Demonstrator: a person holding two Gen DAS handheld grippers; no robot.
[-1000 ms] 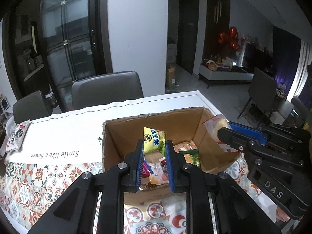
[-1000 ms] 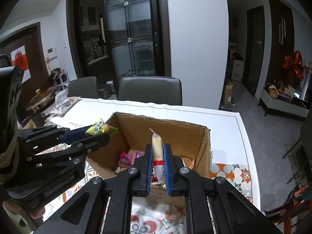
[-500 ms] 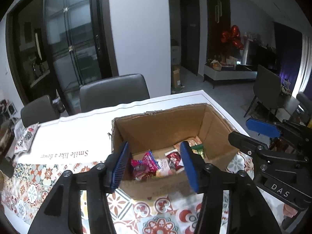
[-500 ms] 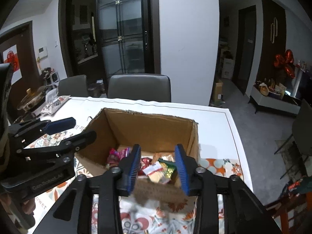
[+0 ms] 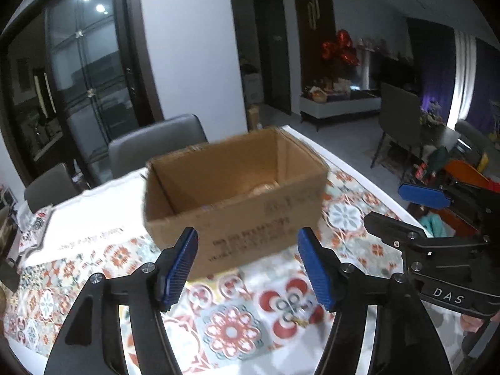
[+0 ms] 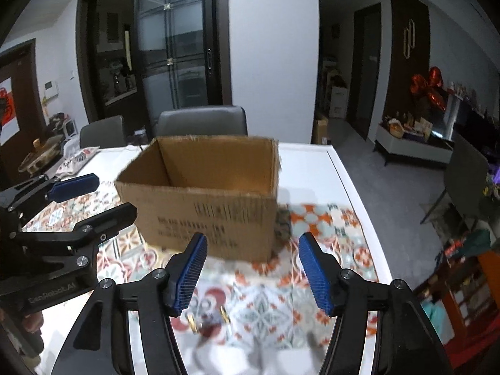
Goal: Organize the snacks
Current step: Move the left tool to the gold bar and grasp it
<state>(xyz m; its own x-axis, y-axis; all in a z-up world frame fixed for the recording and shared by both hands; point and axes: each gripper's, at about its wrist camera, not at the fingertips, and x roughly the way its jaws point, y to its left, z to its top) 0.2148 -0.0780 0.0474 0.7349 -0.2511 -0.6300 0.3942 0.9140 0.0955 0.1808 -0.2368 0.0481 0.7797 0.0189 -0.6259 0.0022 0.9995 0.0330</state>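
Snacks barely show: only a pale, blurred shape (image 5: 261, 189) low inside the cardboard box (image 5: 237, 193), possibly a packet, though motion blur leaves that unsure. The left gripper (image 5: 251, 270) has its blue pads (image 5: 179, 268) spread wide and empty, framing the box's printed front wall from a little way back; the box sits at 12 o'clock from its fingertips, open-topped and upright on the patterned tablecloth (image 5: 231, 328). At 3 o'clock in the left wrist view, the right gripper (image 5: 403, 204) reaches in from the side, level with the box's right end. From its own camera, the right gripper (image 6: 251, 273) is likewise wide open, blue pads (image 6: 314, 273) holding nothing, the box (image 6: 200, 200) at 12 o'clock and the left gripper (image 6: 92, 197) at 9 o'clock, just beside the box's left corner. Beneath the right fingers, at 6 o'clock, a small wrapped item with gold ends (image 6: 207, 320) lies on the cloth. Beyond the box stand grey dining chairs (image 6: 201, 120); a printed packet (image 6: 76, 159) rests at the white table's (image 6: 309, 162) far left edge. Both tools point forward, tilted slightly down.
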